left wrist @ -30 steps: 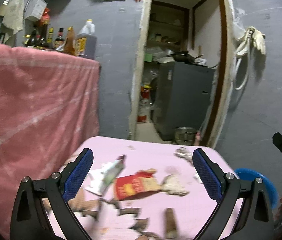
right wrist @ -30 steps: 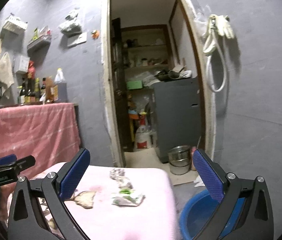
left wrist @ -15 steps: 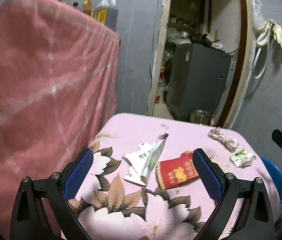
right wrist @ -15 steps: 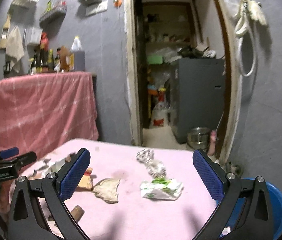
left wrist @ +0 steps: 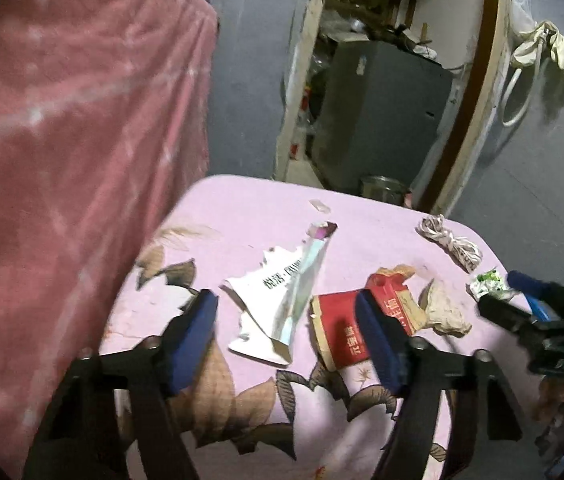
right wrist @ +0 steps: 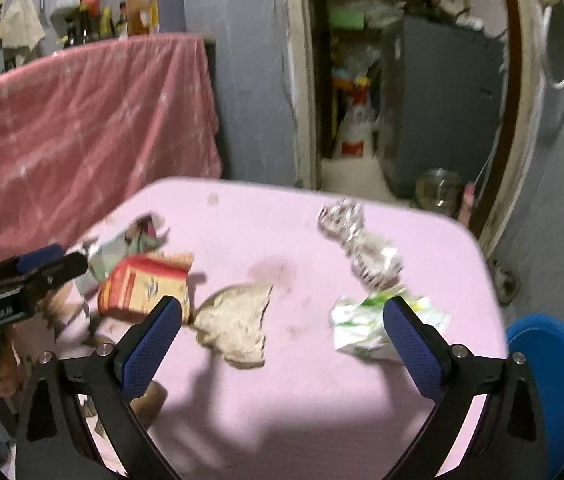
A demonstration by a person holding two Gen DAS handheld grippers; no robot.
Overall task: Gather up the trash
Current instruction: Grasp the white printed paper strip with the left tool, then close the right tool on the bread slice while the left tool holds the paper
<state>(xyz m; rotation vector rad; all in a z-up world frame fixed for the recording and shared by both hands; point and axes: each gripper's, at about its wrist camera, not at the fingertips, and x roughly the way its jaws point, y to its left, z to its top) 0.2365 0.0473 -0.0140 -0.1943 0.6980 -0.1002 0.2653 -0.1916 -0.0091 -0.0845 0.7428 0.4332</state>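
Trash lies on a pink table (left wrist: 242, 208). A torn white and silver wrapper (left wrist: 282, 296) lies between the fingers of my open left gripper (left wrist: 286, 312). A red carton (left wrist: 346, 328) lies by its right finger, also in the right wrist view (right wrist: 142, 284). A crumpled brown paper (right wrist: 238, 320), a white and green wrapper (right wrist: 366, 320) and a twisted silver wrapper (right wrist: 346, 224) lie ahead of my open, empty right gripper (right wrist: 282, 320), low over the table.
A blue bin (right wrist: 554, 384) stands on the floor right of the table (right wrist: 282, 400). A pink-draped counter (left wrist: 62, 140) stands close on the left. A doorway (left wrist: 382, 80) with a grey cabinet and metal pot lies behind.
Both grippers have dropped lower and moved forward over the table. The left one has narrowed a little and now brackets the white and silver wrapper.
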